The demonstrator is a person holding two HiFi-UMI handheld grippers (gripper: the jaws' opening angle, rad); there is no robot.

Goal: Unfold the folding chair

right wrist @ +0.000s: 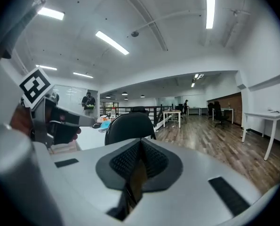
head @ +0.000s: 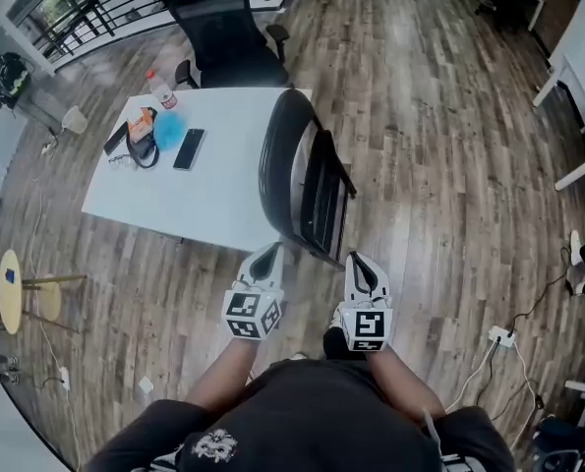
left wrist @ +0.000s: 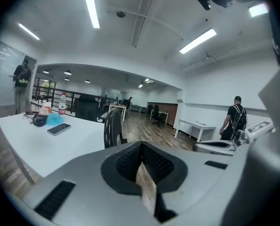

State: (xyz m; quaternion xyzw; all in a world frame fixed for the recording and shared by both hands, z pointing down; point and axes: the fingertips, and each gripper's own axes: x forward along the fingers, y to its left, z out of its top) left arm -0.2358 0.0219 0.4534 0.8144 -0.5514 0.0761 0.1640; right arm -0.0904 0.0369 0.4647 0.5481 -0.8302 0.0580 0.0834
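Observation:
The black folding chair (head: 300, 178) stands folded on the wooden floor, leaning against the right edge of the white table (head: 223, 190). It shows edge-on in the left gripper view as the chair (left wrist: 112, 127), and its rounded back (right wrist: 128, 127) faces the right gripper view. My left gripper (head: 263, 262) is held just short of the chair's near lower corner, shut with nothing between its jaws. My right gripper (head: 362, 273) hangs beside it to the right, also shut and empty. Neither touches the chair.
On the table lie a phone (head: 189, 148), a blue cloth (head: 168, 129), a bottle (head: 160, 88) and small items. A black office chair (head: 223, 32) stands behind the table. White desks (head: 577, 77) line the right side. A power strip (head: 500, 337) with cables lies on the floor at right. A person (left wrist: 235, 119) stands far off.

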